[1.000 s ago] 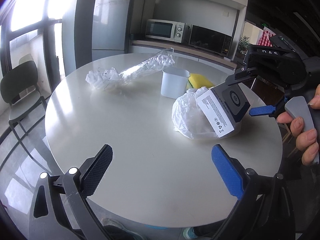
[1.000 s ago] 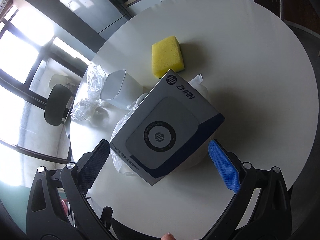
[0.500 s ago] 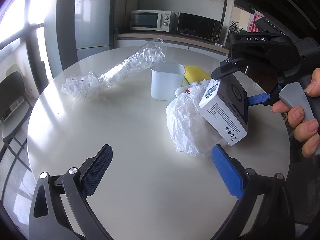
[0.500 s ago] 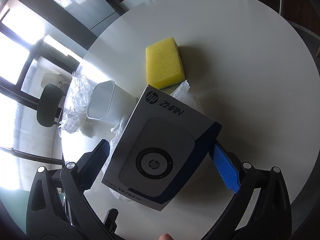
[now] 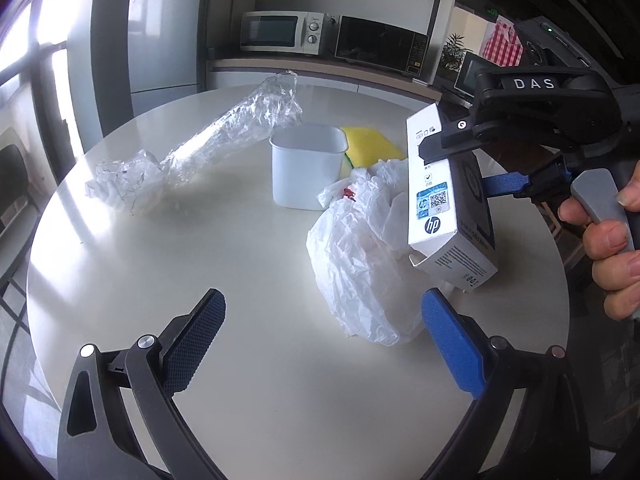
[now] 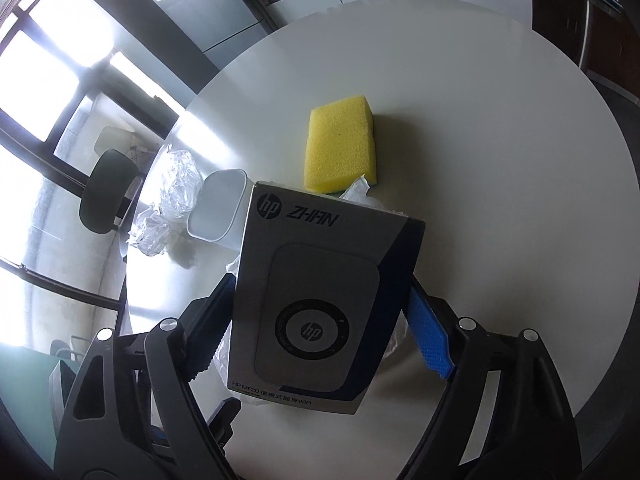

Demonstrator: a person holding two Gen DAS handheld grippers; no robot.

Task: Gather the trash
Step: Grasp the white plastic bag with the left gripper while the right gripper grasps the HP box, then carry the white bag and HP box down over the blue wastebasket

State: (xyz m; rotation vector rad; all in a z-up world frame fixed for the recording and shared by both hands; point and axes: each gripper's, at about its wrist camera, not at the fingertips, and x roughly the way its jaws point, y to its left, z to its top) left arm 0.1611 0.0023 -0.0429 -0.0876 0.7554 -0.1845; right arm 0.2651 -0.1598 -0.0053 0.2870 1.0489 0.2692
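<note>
Round white surface [image 5: 120,264] fills both views. Right gripper [image 6: 320,320] pinches the stiff, probably light HP box [image 6: 320,300] by its side faces, above the soft plastic bag [image 5: 360,248]; left gripper [image 5: 320,344] hangs spread nearby.

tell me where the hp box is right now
The hp box is clamped in the right gripper, held above the white plastic bag, right of the white bin.

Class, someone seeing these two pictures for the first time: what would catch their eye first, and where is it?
First, the grey HP box, gripped by the right gripper and held above the crumpled white plastic bag on the round table. Next, the yellow sponge behind it and the crinkled clear wrap by the white tub.
</note>
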